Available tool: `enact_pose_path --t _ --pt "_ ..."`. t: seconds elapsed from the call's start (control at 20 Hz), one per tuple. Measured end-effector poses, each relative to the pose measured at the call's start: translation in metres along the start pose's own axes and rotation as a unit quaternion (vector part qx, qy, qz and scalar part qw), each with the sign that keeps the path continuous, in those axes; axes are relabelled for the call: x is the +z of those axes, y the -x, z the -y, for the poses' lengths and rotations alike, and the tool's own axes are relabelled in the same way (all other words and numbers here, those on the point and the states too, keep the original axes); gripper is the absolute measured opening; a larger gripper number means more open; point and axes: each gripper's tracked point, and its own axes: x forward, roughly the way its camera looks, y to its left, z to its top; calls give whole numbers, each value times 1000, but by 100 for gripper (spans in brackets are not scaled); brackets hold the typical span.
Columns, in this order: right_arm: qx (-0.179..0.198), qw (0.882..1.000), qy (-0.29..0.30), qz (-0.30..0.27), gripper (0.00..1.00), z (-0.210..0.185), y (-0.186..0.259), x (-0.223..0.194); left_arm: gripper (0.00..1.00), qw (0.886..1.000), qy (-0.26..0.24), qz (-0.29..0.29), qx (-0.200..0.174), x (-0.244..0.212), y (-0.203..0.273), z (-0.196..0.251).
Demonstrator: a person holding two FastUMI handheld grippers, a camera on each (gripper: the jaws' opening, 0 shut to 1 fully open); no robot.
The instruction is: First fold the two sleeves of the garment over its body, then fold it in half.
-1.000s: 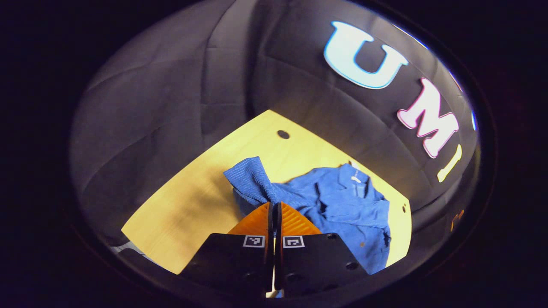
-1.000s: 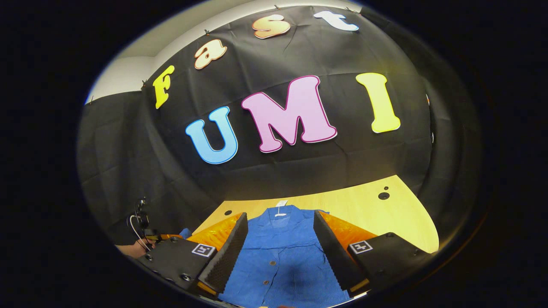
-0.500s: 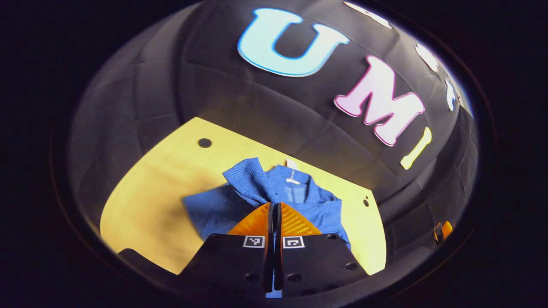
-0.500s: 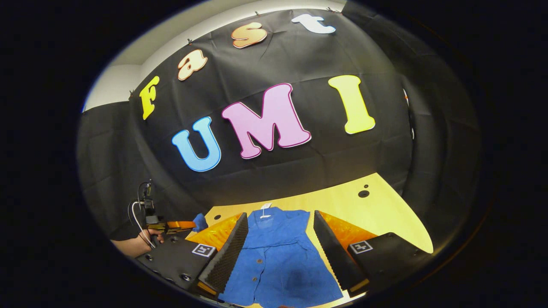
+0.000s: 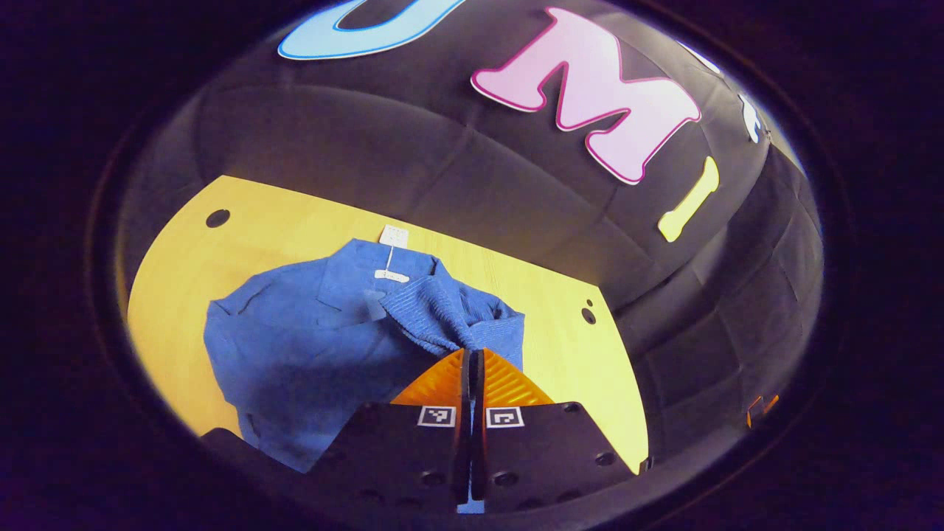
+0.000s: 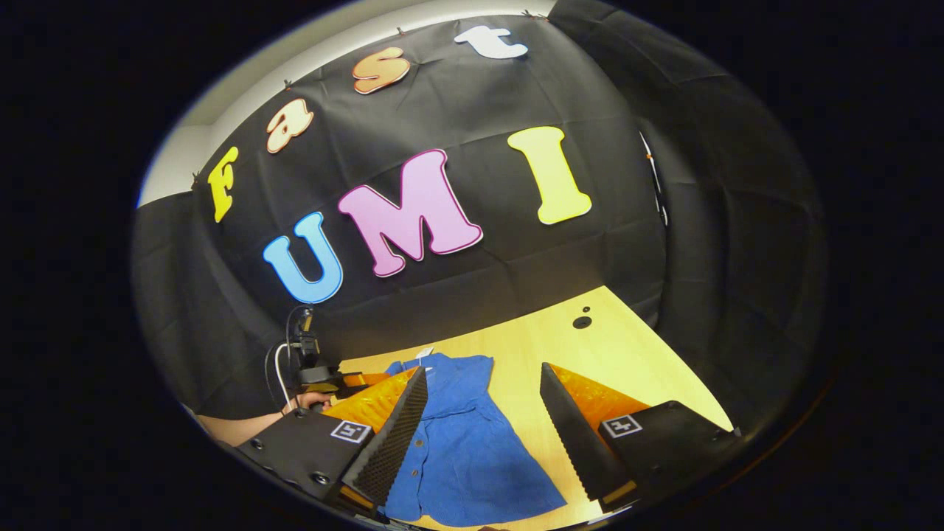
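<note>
A blue button-up garment [image 5: 310,346] lies on the light wooden table [image 5: 243,236], its collar with a white tag [image 5: 392,236] toward the wall. My left gripper [image 5: 472,355] is shut on the ribbed cuff of one sleeve [image 5: 431,313], lifted over the garment's body. In the right gripper view the garment [image 6: 461,450] lies below my right gripper [image 6: 483,383], which is open with nothing between its fingers. The other gripper [image 6: 324,383] and the hand [image 6: 306,402] holding it appear at the left of that view.
The table has a round cable hole [image 5: 217,218] at one far corner and another hole [image 6: 582,322] at the other. The black cloth wall stands right behind the table's far edge. Bare wood [image 6: 627,354] lies to the right of the garment.
My left gripper has carried the sleeve cuff from beside the garment across over its chest. The right gripper has swung to the right, staying open, so the garment now sits toward its left finger.
</note>
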Motion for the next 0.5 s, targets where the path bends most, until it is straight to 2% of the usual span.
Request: enact_pose_path --t 0.15,0.3,0.4,0.5 --pt "-7 1000 4 -23 97 15 -10 -6 0 999 -31 -35 24 -13 -31 4" --pt "0 999 -1 -43 97 20 -23 -9 1 996 -35 -74 41 -28 -53 9" --pt "6 999 1 -51 97 22 -32 -11 4 995 -37 -84 42 -34 -61 8" --pt "8 998 5 -62 97 27 -37 -15 6 996 -28 -82 7 -33 -65 22"
